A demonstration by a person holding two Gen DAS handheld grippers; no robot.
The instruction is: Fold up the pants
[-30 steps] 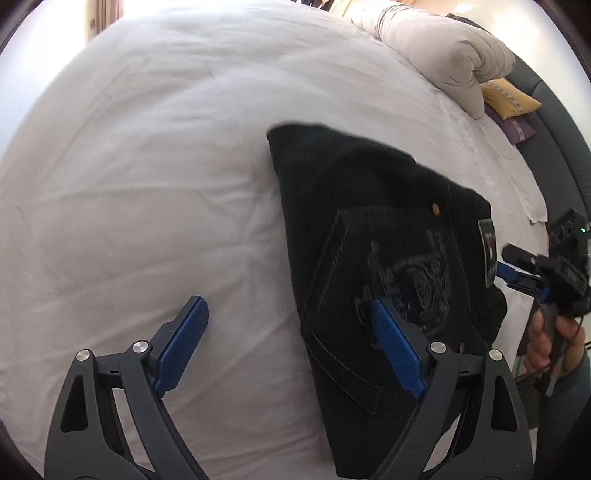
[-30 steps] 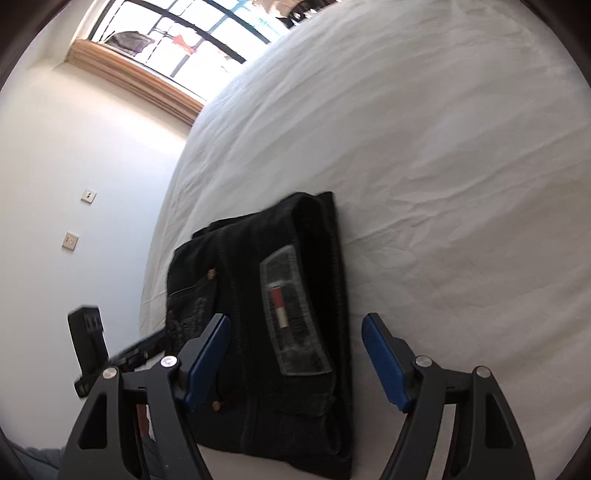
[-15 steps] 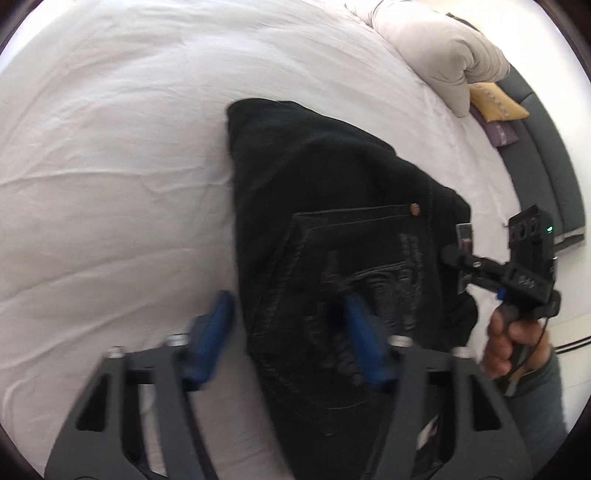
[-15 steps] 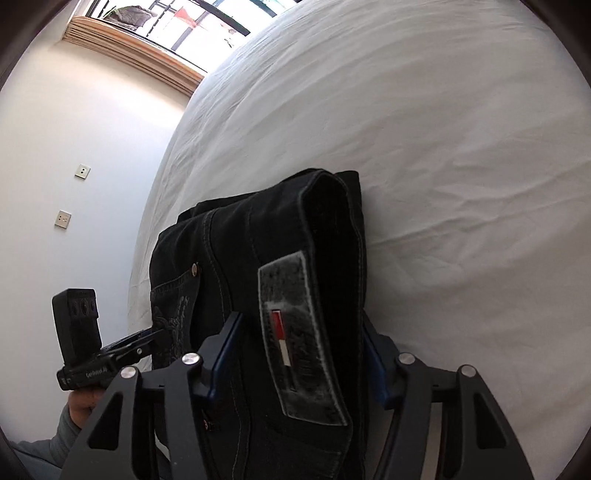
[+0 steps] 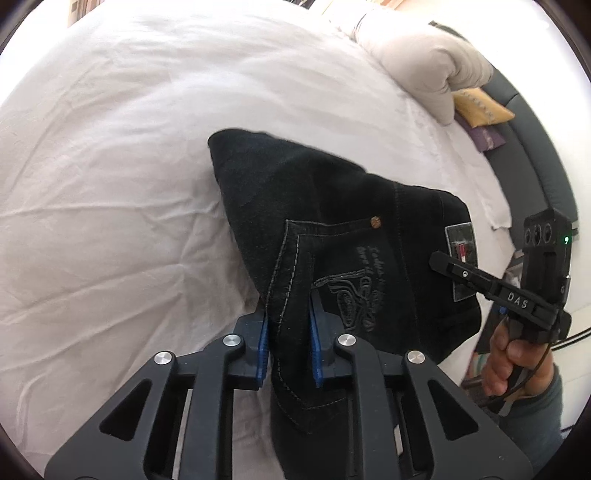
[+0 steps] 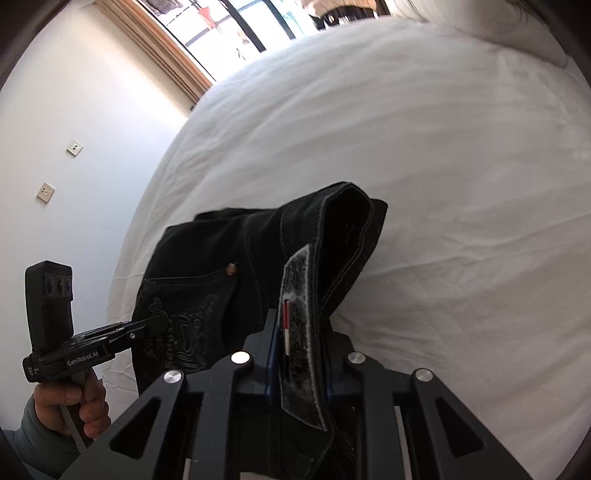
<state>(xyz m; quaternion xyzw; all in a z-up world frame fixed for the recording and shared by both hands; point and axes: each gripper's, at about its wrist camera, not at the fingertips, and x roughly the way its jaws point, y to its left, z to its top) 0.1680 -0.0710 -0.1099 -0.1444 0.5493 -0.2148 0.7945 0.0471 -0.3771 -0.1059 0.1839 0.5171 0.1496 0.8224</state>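
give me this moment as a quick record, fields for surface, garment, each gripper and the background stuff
surface: white bed sheet
garment: folded black jeans, back pocket and grey waistband patch up, near end lifted off the sheet
left gripper: jaws closing, pocket-side edge pinched between the blue pads
right gripper: jaws closing, waistband edge at the patch between them
background: beige pillow, yellow cushion, window

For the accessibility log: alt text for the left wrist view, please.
The left gripper, jaws closing, pinches the near edge of folded black pants on a white bed. At right, the right gripper grips the waistband; pillows lie beyond.
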